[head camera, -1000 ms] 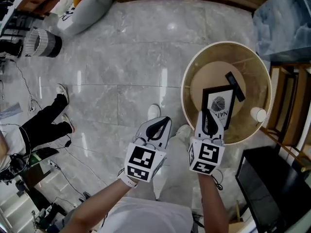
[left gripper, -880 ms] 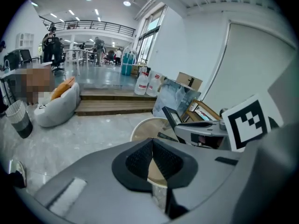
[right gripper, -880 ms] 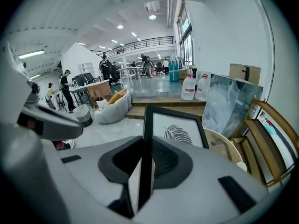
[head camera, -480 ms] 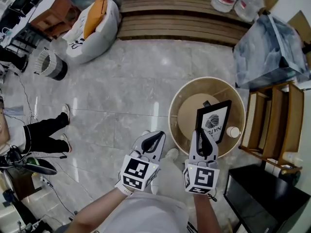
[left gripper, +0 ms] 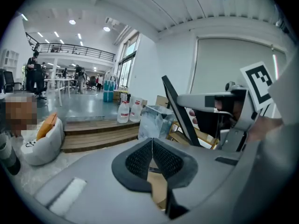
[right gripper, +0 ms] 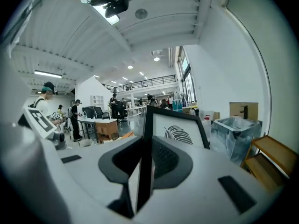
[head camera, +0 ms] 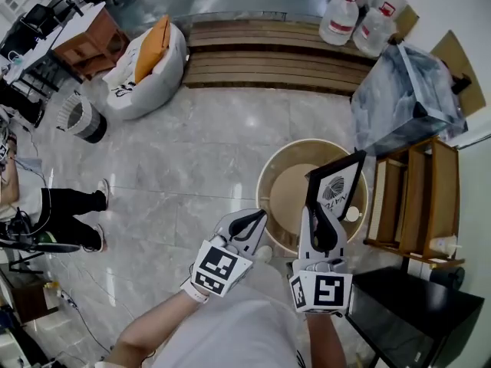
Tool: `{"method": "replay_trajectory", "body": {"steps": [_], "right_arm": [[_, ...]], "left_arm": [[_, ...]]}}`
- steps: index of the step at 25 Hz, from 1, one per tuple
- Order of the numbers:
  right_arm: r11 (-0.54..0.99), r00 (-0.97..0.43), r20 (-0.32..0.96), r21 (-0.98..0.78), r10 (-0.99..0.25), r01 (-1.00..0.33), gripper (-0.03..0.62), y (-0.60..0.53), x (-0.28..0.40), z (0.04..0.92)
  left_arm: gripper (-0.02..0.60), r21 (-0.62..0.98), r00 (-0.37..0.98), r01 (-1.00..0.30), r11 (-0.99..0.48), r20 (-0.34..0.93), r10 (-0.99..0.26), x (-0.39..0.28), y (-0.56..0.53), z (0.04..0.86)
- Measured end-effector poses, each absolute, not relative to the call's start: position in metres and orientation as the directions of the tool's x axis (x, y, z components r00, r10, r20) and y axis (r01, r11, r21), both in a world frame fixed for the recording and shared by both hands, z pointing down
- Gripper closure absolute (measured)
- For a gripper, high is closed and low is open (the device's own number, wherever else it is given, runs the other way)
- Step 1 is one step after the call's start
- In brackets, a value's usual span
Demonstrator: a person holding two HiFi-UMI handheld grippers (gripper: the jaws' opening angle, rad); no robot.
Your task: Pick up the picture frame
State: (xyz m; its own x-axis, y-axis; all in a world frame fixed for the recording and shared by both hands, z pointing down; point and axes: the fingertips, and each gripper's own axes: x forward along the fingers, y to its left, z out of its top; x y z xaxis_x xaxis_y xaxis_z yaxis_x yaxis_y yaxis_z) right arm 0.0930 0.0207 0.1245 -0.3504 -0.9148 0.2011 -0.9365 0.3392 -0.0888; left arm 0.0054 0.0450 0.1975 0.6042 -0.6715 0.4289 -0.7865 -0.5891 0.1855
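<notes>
Both hands up, we had lifted the black leaf-print picture frame off the round wooden table, right gripper jaws clenching its edge, left gripper jaws closed empty.

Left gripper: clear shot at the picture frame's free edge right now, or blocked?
Probably yes. The left gripper hangs close beside the picture frame with nothing between them, and the right gripper clamps only the frame's lower end. But the left jaws are shut, so they must open first.
</notes>
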Motion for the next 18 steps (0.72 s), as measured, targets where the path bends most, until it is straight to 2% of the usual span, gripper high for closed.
{"method": "replay_trajectory", "body": {"steps": [5,8,9,10,11,16,18], "right_arm": [[0.346,-0.355,0.158,-0.083,-0.921,-0.935,0.536,0.031,0.093,0.1],[0.339,-0.35,0.135,-0.098,-0.927,-0.936,0.536,0.033,0.096,0.092],[0.335,-0.347,0.129,-0.103,-0.929,-0.936,0.536,0.033,0.098,0.089],[0.332,-0.344,0.122,-0.107,-0.931,-0.937,0.534,0.033,0.099,0.085],[0.33,-0.342,0.115,-0.109,-0.933,-0.938,0.534,0.034,0.1,0.082],[0.33,-0.342,0.088,-0.124,-0.936,-0.936,0.534,0.04,0.103,0.071],[0.333,-0.343,0.084,-0.118,-0.936,-0.936,0.536,0.041,0.103,0.069]], "left_arm": [[0.575,0.218,0.637,-0.766,-0.604,0.384,-0.669,0.015,0.056,0.177],[0.572,0.266,0.689,-0.722,-0.639,0.371,-0.623,0.026,0.069,0.169],[0.548,0.286,0.706,-0.706,-0.648,0.368,-0.606,0.03,0.073,0.167],[0.482,0.297,0.718,-0.693,-0.657,0.364,-0.594,0.033,0.077,0.166],[0.452,0.297,0.726,-0.685,-0.665,0.361,-0.586,0.037,0.08,0.165],[0.397,0.287,0.767,-0.634,-0.718,0.35,-0.538,0.055,0.096,0.163],[0.394,0.291,0.783,-0.614,-0.733,0.341,-0.521,0.064,0.1,0.16]]}}
